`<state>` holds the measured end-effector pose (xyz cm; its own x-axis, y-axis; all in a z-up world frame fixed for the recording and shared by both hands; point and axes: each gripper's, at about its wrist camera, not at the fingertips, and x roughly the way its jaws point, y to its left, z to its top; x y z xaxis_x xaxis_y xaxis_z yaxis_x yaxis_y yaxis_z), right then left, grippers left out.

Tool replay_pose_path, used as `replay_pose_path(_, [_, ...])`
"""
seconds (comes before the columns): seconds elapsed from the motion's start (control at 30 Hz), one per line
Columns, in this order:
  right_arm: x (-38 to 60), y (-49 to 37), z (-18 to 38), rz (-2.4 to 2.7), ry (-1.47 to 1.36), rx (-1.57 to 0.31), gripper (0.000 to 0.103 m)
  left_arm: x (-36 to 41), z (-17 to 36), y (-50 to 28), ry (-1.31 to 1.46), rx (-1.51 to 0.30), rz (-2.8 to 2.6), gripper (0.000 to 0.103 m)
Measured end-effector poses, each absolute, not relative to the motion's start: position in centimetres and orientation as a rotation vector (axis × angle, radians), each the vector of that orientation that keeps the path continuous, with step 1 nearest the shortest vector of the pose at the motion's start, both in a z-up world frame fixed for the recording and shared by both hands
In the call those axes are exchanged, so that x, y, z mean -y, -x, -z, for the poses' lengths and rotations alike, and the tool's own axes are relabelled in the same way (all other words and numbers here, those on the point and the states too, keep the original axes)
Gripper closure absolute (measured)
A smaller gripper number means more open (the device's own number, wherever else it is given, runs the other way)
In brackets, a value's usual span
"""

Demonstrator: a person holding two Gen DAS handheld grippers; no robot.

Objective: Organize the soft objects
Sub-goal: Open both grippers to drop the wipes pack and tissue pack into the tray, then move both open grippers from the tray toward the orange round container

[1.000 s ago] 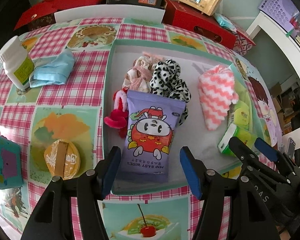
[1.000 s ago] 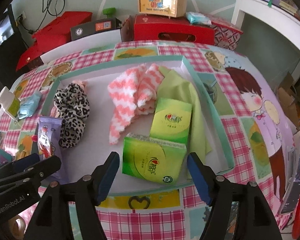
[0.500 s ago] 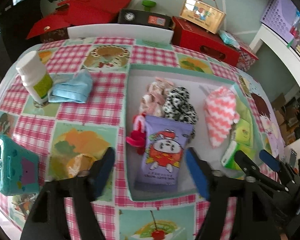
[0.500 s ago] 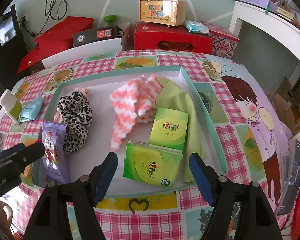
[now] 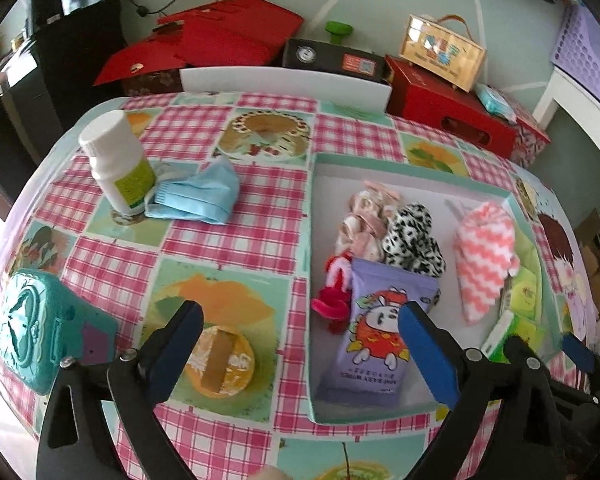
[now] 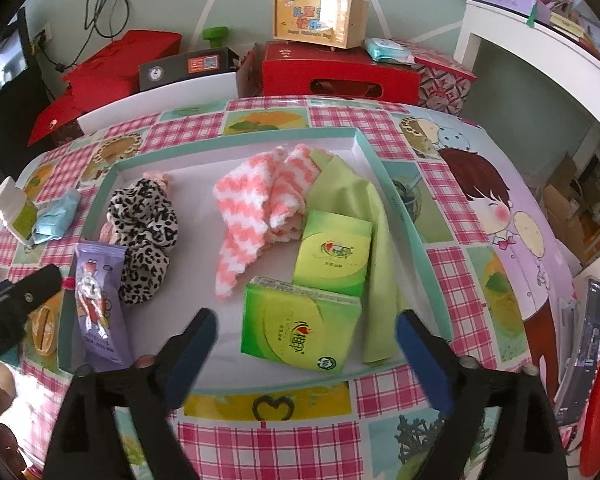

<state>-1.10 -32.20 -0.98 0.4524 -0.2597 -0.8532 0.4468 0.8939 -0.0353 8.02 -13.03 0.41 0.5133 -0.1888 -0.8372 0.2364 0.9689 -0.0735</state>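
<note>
A teal-rimmed tray (image 5: pixel 310 240) (image 6: pixel 384 168) holds a purple wipes pack (image 5: pixel 380 340) (image 6: pixel 98 300), a leopard scrunchie (image 5: pixel 412 236) (image 6: pixel 144 220), a pink zigzag cloth (image 5: pixel 486 256) (image 6: pixel 256 204), a green cloth (image 6: pixel 364 208) and two green tissue packs (image 6: pixel 300 332). A blue face mask (image 5: pixel 198 196) (image 6: pixel 56 216) lies on the tablecloth left of the tray, against a white bottle (image 5: pixel 118 164). My left gripper (image 5: pixel 300 344) is open and empty above the tray's left rim. My right gripper (image 6: pixel 306 354) is open and empty above the tray's near edge.
A teal box (image 5: pixel 36 328) and a round yellow tape roll (image 5: pixel 220 360) lie near the left gripper. Red boxes (image 6: pixel 332 72), a black box (image 6: pixel 188 66) and a wooden case (image 6: pixel 320 14) stand beyond the table's far edge. A white shelf (image 6: pixel 540 48) stands at right.
My left gripper has pulled back from the wipes pack and shifted left, bringing the mask, bottle and teal box into view. My right gripper has backed away slightly and stays open.
</note>
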Motion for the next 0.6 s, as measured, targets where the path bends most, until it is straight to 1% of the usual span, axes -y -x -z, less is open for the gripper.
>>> replay_pose_path(0.27, [32.52, 1.34, 0.85, 0.454, -0.22, -1.004, 0.0, 12.61, 0.06, -8.37, -0.038, -1.015, 0.232, 0.004])
replay_pose_path(0.6, [32.41, 1.16, 0.95, 0.448, -0.215, -1.008, 0.0, 12.59, -0.22, -8.27, -0.034, -0.986, 0.239, 0.003])
